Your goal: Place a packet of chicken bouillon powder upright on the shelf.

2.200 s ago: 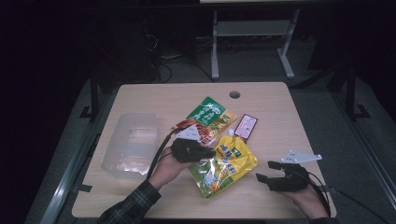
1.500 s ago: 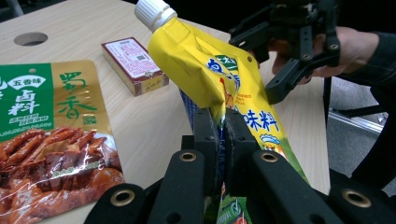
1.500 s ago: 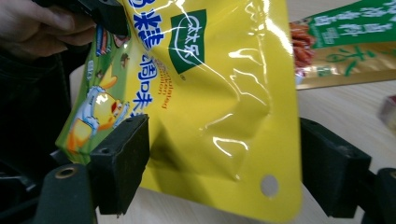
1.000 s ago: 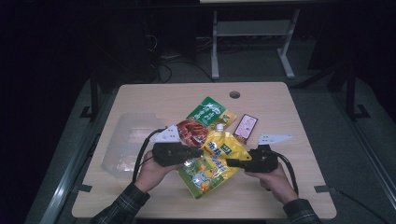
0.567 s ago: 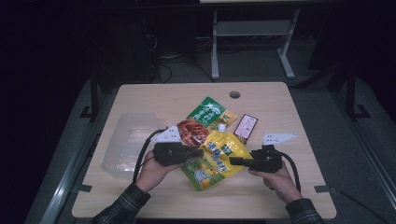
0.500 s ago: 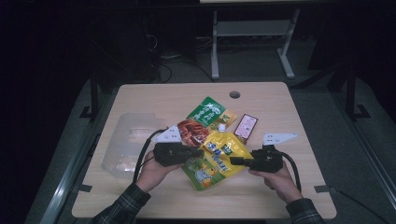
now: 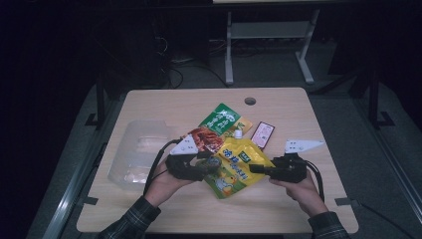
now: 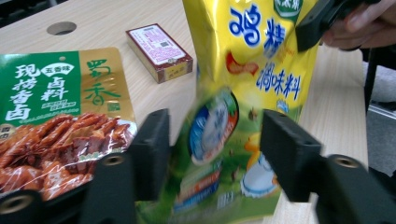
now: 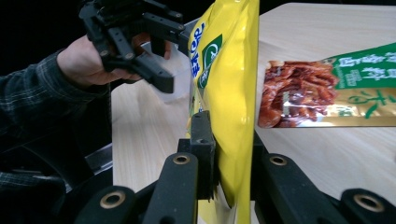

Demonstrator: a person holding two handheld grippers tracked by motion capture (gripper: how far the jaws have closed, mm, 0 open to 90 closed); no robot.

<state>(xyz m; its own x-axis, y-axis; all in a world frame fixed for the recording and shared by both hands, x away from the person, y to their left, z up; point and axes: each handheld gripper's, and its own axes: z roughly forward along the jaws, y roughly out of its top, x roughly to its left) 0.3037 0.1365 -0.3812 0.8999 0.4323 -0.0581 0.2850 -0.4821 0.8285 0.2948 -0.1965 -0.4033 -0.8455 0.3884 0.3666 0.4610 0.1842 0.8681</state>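
High view: glossy yellow spouted seasoning pouch (image 7: pixel 238 167) lies between both grippers. Left gripper view: left gripper (image 8: pixel 212 140) has just been opening, jaws released, pouch between them. Right gripper view: right gripper (image 9: pixel 229 154) has just been closing, clenched on the pouch's edge.

left tool (image 7: pixel 213 163) jaws just opened, pouch (image 7: pixel 238 167) freed | right tool (image 7: pixel 255 168) clamped pouch
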